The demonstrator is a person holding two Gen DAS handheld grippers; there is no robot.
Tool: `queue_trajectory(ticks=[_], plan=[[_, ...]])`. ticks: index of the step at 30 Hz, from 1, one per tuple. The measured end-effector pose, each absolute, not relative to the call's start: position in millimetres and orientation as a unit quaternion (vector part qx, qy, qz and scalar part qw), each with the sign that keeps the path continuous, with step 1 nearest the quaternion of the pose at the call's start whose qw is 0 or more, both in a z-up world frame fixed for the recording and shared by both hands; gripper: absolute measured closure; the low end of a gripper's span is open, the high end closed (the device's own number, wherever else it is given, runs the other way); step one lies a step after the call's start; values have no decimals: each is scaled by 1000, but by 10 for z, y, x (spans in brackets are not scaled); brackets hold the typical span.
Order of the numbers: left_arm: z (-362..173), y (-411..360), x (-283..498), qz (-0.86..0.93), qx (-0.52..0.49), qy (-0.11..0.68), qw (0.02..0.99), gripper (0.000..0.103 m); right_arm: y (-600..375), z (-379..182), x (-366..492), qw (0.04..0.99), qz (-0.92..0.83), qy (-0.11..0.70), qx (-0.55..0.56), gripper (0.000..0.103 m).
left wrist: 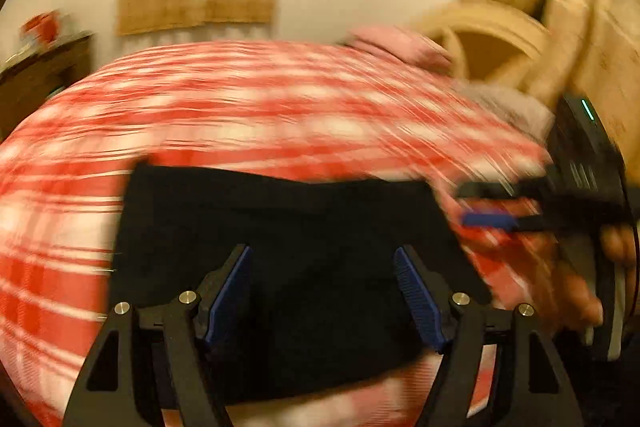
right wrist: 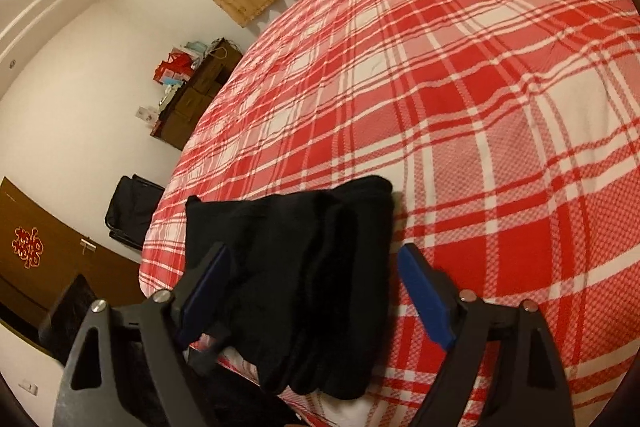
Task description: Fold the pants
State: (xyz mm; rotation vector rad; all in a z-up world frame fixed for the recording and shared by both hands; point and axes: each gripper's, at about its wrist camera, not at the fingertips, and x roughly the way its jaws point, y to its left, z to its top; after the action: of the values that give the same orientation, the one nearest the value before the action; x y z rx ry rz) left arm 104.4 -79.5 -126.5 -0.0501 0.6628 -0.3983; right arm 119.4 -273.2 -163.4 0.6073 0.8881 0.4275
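The black pants (left wrist: 288, 251) lie folded into a compact stack on the red and white plaid bed cover (left wrist: 248, 107). In the right wrist view the pants (right wrist: 304, 259) sit at the bed's near corner, with layered folds showing. My left gripper (left wrist: 322, 255) is open and empty just above the stack. My right gripper (right wrist: 312, 255) is open and empty, its jaws standing either side of the stack. The right gripper also shows in the left wrist view (left wrist: 492, 203) at the right, open, beside the pants. The left wrist view is motion-blurred.
The plaid cover (right wrist: 460, 87) stretches far beyond the pants. A pink pillow (left wrist: 396, 43) lies at the head of the bed. A dark dresser (right wrist: 196, 95) with boxes stands by the wall. A black bag (right wrist: 132, 211) sits on the floor by the bed corner.
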Motion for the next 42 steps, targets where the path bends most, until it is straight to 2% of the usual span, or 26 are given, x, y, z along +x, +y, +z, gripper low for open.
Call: queue_trajectory(ticks=[7,10,12,13,14,17,24,30,35,37,41,42], plan=[[-1348,115,1291,-26,-23,289,957,28,-2409,-1660,1226,846,202,443,218,26],[-1556,301,1370,-30,-54,322,945,27,-2316,-1728,1257,851,182,453,193,36],[-1684,272,1398,-36,-61,339,938,27,-2256,-1699,1239,859,181,448,167,57],[-1733,269,1376,-38,-63,343,937,27,-2236,-1666,1225,864,179,442,160,64],[-1747,238,1392,-39,-65,343,936,27,-2230,-1645,1227,867,181,438,156,79],[-1711,227,1370,-40,-64,338,938,27,-2228,-1533,1194,877,187,417,148,84],[-1694,154,1378,-46,-61,333,940,24,-2294,-1413,1177,887,178,402,140,86],[-1780,91,1401,-43,-44,338,939,21,-2466,-1689,1329,865,156,450,160,86],[-1660,139,1449,-28,-34,342,939,21,-2462,-1700,1313,867,154,451,148,83],[-1578,130,1516,-16,-13,346,938,21,-2449,-1685,1292,870,149,449,140,79],[-1407,134,1607,-11,1,334,942,21,-2407,-1547,1217,890,121,427,108,57],[-1377,127,1638,-13,3,334,942,21,-2399,-1460,1171,900,115,410,98,56]])
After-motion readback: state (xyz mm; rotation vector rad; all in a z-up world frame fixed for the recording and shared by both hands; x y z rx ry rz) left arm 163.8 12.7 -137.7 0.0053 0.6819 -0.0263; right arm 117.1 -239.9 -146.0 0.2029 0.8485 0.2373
